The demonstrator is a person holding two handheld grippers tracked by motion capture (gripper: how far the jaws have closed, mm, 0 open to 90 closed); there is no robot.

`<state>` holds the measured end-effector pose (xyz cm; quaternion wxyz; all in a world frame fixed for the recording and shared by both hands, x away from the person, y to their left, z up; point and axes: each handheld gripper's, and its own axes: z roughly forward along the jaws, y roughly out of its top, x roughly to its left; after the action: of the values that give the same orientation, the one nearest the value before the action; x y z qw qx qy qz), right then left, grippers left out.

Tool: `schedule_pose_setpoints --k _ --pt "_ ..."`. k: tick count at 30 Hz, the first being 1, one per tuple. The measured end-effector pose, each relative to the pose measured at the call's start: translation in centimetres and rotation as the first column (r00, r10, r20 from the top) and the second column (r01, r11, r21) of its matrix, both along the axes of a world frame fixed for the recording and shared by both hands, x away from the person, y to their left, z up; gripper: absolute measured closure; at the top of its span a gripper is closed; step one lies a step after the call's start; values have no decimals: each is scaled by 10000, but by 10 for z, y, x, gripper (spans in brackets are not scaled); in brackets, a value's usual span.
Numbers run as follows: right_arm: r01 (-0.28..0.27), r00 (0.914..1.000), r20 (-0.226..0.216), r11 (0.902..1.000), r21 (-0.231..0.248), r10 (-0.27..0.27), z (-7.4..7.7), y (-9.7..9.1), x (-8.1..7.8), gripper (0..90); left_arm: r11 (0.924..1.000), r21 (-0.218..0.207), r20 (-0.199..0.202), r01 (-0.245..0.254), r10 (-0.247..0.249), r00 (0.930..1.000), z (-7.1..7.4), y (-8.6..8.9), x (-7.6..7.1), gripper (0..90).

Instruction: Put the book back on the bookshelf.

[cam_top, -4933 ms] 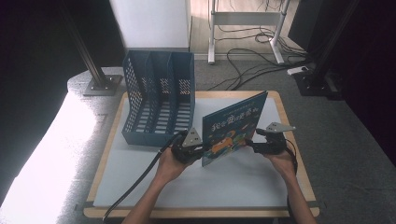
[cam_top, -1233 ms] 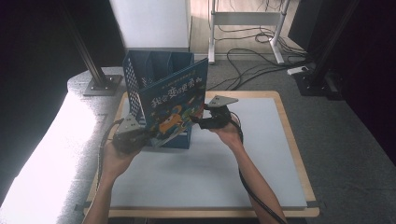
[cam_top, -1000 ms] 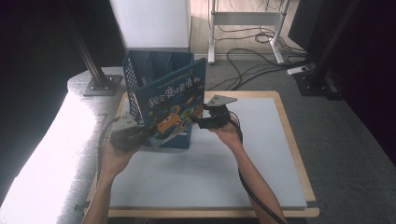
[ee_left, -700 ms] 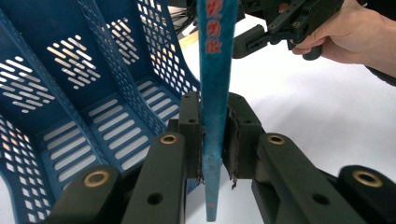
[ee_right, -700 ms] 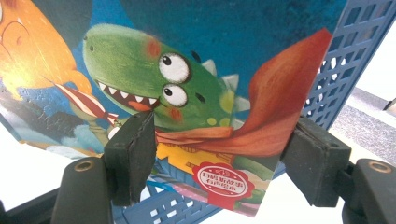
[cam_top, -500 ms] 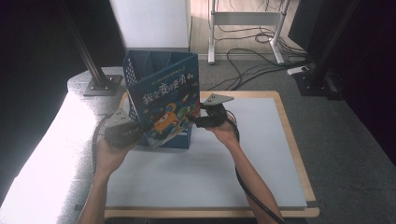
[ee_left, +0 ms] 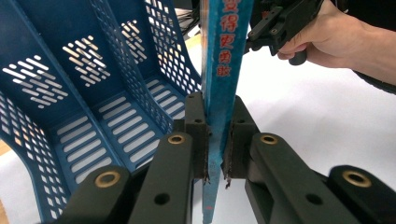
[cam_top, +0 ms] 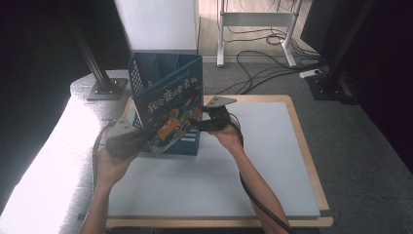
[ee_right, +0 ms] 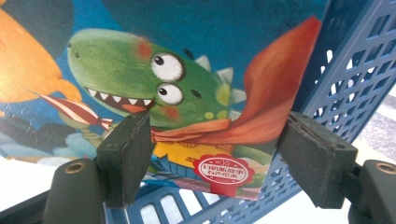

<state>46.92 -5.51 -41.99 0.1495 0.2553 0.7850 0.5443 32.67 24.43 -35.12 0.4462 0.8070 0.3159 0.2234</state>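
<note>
A blue picture book [cam_top: 170,109] with a green dinosaur on its cover [ee_right: 187,70] stands upright against the front of a blue slotted file rack [cam_top: 160,68]. My left gripper [cam_top: 141,139] is shut on the book's lower left edge; in the left gripper view its jaws [ee_left: 215,140] pinch the book [ee_left: 224,56] edge-on, with the rack's compartments [ee_left: 70,93] to the left. My right gripper [cam_top: 195,124] is at the book's right side. In the right gripper view it stands open [ee_right: 215,158], its pads wide apart in front of the cover's lower corner, with the rack wall [ee_right: 355,79] behind.
The rack sits at the back left of a grey mat on a wooden board [cam_top: 263,161]. A black post with a base plate [cam_top: 102,83] stands left of the rack. Desk legs and cables [cam_top: 258,53] lie on the floor beyond. A bright white surface [cam_top: 39,161] borders the left.
The book has travelled from the middle of the mat leftwards to the rack's front and now stands more upright. My left hand has swung out to the left.
</note>
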Motion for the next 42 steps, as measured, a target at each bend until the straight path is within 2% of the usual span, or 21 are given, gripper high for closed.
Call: schedule_pose_setpoints --k 3,9,14,17,19,27,34,39,42 --pt "11 9998 -210 9999 114 -8 0 2 3 247 10000 -73 -15 -13 12 10000 -1 2 -1 827" --pt "13 9998 -211 9999 141 -10 1 7 5 240 9997 -154 -153 -202 199 9997 -2 4 -2 826" --pt "-3 9998 -180 9998 198 6 0 8 5 260 9990 -350 7 -268 269 9996 -4 6 -4 828" --pt "82 9998 -165 9997 225 -79 1 12 5 277 9990 -217 140 -381 384 9992 -2 7 -7 831" --pt "65 9998 -189 9998 196 -62 0 15 5 278 9987 -193 95 -470 471 9988 -1 6 -8 831" --pt "339 9989 -326 9994 43 -338 -5 15 5 300 9953 -584 -214 -771 760 9969 -2 12 -3 832" --pt "300 9987 -407 9993 205 -292 -8 5 -2 410 9916 -779 -433 -1028 996 9941 0 11 2 832" --pt "-178 9989 -439 9993 317 192 -4 1 -11 509 9911 -785 -416 -1079 1049 9936 1 6 5 833" --pt "-550 9978 -357 9984 146 555 -2 4 -19 553 9906 -737 -372 -1149 1124 9930 0 3 8 834"
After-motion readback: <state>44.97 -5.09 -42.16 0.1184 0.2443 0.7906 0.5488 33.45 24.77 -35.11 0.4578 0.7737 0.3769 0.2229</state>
